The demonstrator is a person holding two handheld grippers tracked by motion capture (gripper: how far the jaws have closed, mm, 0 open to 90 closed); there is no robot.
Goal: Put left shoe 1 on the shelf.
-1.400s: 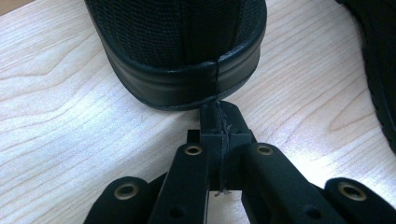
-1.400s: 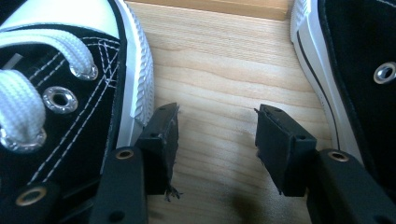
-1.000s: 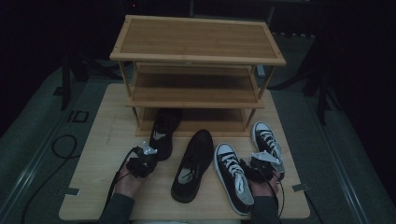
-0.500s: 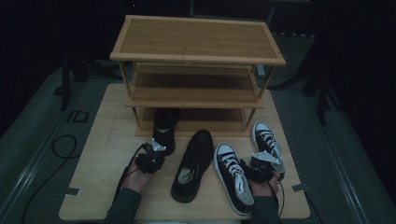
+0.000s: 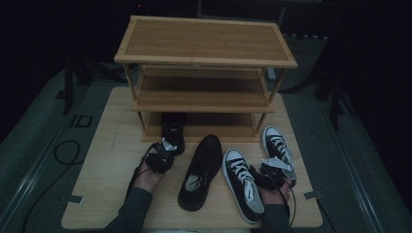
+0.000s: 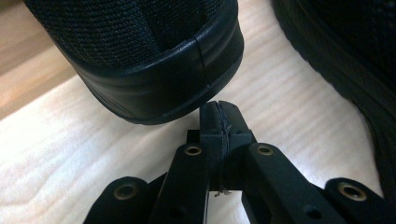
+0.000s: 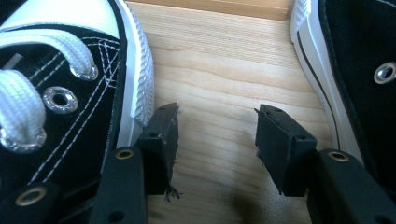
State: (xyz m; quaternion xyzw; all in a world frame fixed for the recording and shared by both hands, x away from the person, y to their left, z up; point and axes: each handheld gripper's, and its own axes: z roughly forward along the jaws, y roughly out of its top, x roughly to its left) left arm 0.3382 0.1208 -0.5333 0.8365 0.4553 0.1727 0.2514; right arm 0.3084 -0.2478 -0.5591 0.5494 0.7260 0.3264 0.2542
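Two grippers work here: my left gripper point(image 6: 219, 122), jaws pressed together on nothing, sits at the black shoe's point(image 5: 173, 132) heel under the rack point(image 5: 204, 99). Right gripper point(image 7: 217, 140) gapes, empty, between sneakers point(image 5: 243, 182). Pushing off-centre could skew that shoe against the rack's leg.

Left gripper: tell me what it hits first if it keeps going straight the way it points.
The left gripper, jaws shut, points at the heel of the black shoe just ahead; it would probably meet that heel first, at its rubber rim.
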